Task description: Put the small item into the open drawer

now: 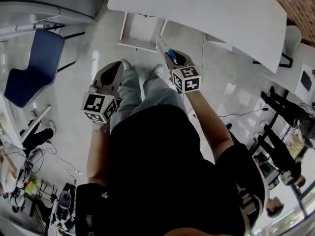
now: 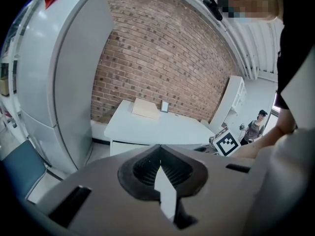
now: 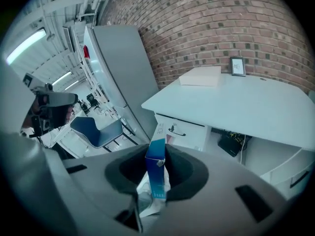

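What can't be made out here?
- Drawer inside: head view, rear under desk; right gripper view shows its front only.
- Box print: too small, both views.
- Box's lower end: sunk in right tool.
- Frame picture: too small.

Two handheld grippers are showing: one left gripper (image 2: 160, 149) and one right gripper (image 3: 155, 154). One small blue-and-white carton (image 3: 156, 168) is showing too. One white desk (image 3: 236, 102) is standing in view, with one drawer (image 1: 140, 33) counted on it. One flat box (image 3: 201, 76) and one picture frame (image 3: 237, 66) are lying on top. One blue chair (image 3: 96, 129) and one tall grey cabinet (image 3: 123, 73) are completing the count.
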